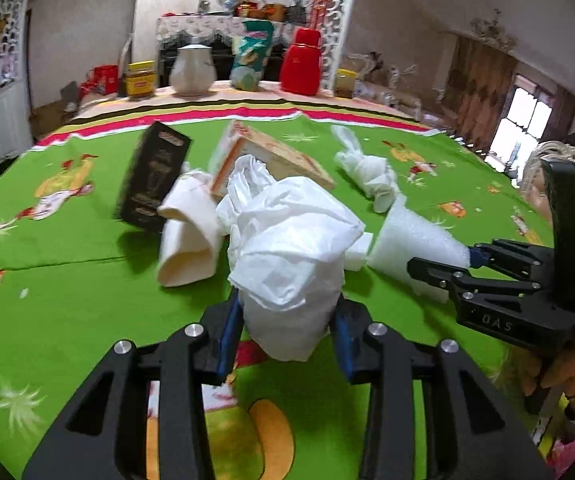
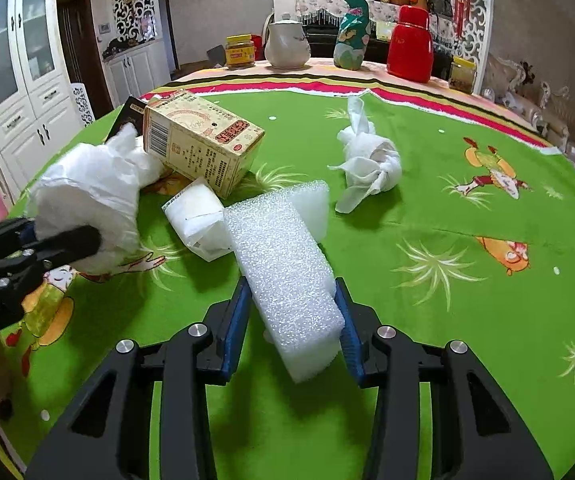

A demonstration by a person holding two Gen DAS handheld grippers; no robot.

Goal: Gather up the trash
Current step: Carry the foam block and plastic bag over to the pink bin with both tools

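My left gripper [image 1: 287,316] is shut on a crumpled white plastic bag [image 1: 287,248] and holds it above the green tablecloth; it also shows in the right wrist view [image 2: 91,196]. My right gripper [image 2: 293,316] is shut on a white foam block [image 2: 283,264], which also shows in the left wrist view [image 1: 415,236]. On the cloth lie a black box [image 1: 153,176], a beige printed carton [image 2: 203,140], a rolled white paper cup [image 2: 199,220] and a knotted white tissue wad [image 2: 367,164].
A round table with a green cartoon cloth [image 2: 467,240]. At its far edge stand a yellow-lidded jar [image 2: 240,52], a white jug [image 2: 287,44], a teal bag [image 2: 353,38], a red thermos [image 2: 409,44] and another jar [image 2: 462,74]. White cabinets [image 2: 19,80] stand left.
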